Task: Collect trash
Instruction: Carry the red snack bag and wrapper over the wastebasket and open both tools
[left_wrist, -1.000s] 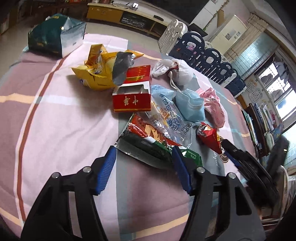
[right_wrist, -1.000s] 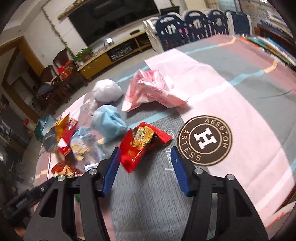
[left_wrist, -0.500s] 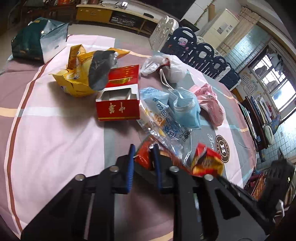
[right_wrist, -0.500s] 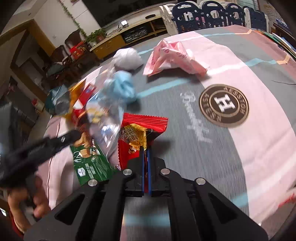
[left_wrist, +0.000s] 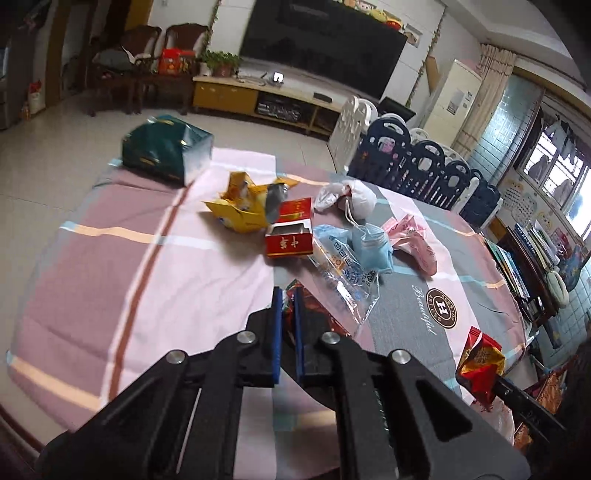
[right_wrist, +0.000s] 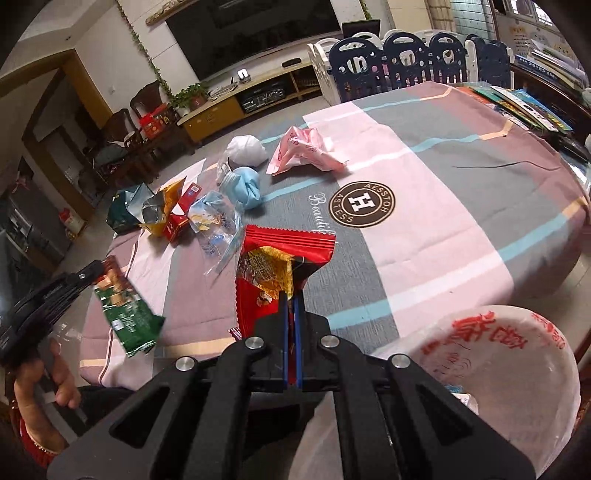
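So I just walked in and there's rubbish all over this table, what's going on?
A person is clearing trash off the table with a handheld gripper in each hand. The right gripper is shut on a red snack wrapper, lifted clear. The left gripper has just closed on a green and red snack packet, also lifted. A white plastic bag sits near the right gripper. A red box, blue mask, pink wrapper and others remain.

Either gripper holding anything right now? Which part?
Right gripper pinches the red snack wrapper at its lower edge. Left gripper grips the green-and-red snack packet by one end.
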